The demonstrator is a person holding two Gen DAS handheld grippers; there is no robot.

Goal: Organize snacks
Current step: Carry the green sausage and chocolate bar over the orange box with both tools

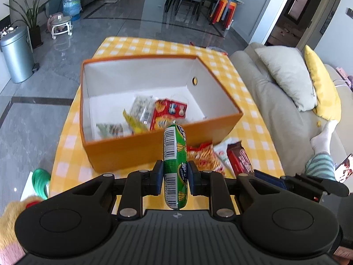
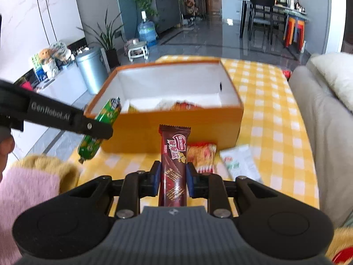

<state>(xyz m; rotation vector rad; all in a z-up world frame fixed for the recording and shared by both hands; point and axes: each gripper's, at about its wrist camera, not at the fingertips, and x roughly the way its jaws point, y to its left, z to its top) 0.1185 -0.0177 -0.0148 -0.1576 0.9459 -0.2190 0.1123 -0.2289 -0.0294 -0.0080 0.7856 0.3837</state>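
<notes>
My left gripper is shut on a green sausage stick and holds it just in front of the near wall of the orange box. The box holds several snack packs. My right gripper is shut on a brown chocolate bar, also short of the orange box. The left gripper with the green sausage shows at the left of the right wrist view. An orange snack bag and a white-green packet lie on the table before the box.
The box stands on a yellow checked tablecloth. A beige sofa with cushions runs along the right. A metal bin and a water bottle stand on the floor at left. Plush toys sit at the near left.
</notes>
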